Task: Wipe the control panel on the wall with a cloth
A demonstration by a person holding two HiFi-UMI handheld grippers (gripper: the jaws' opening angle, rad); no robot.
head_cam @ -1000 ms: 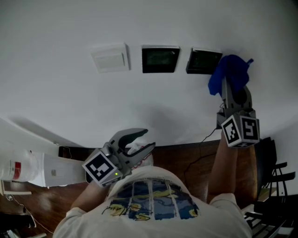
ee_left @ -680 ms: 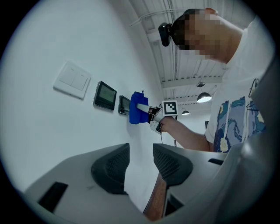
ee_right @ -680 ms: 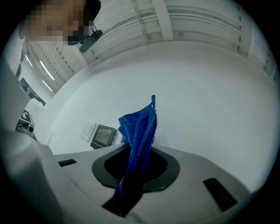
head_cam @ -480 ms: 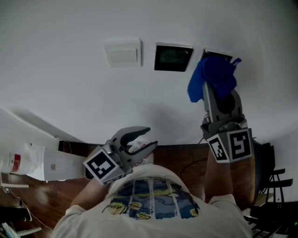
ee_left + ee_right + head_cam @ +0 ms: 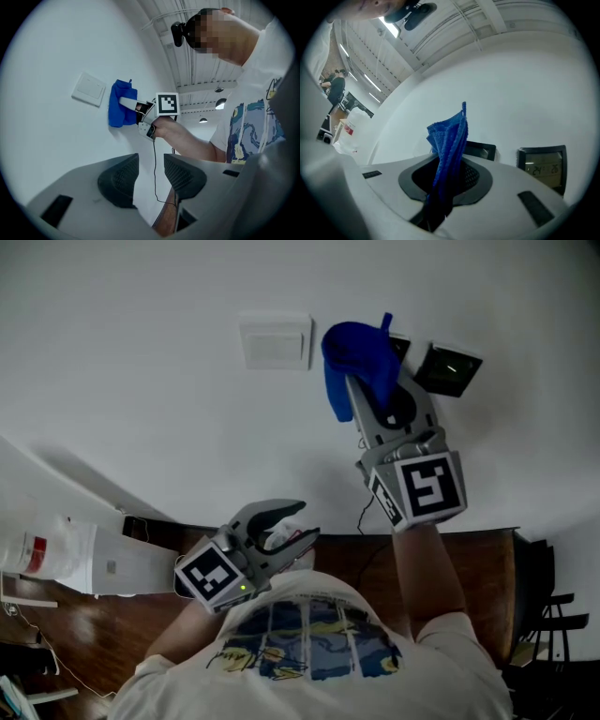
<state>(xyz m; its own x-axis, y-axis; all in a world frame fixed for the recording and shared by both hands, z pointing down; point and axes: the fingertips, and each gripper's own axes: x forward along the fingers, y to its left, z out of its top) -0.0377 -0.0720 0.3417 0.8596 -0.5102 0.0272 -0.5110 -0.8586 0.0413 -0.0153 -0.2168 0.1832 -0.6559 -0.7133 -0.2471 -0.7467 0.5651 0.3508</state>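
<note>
Two dark control panels sit side by side on the white wall. The right panel (image 5: 450, 369) shows fully and has a lit display (image 5: 543, 166). The middle panel (image 5: 399, 345) is mostly hidden behind a blue cloth (image 5: 354, 357). My right gripper (image 5: 364, 388) is shut on the cloth (image 5: 450, 140) and holds it up against the wall, over the middle panel (image 5: 482, 150). My left gripper (image 5: 286, 526) hangs low near the person's chest, open, with nothing between its jaws (image 5: 146, 176). The left gripper view also shows the cloth (image 5: 119, 110) at the wall.
A white switch plate (image 5: 275, 341) is just left of the cloth on the wall. A thin cable (image 5: 362, 517) hangs below the right gripper. A white box with a red label (image 5: 42, 563) is at lower left. A black chair (image 5: 555, 615) stands at right over the wooden floor.
The right gripper has carried the cloth leftward along the wall, from the right panel onto the middle one. The left gripper has stayed where it was, still open.
</note>
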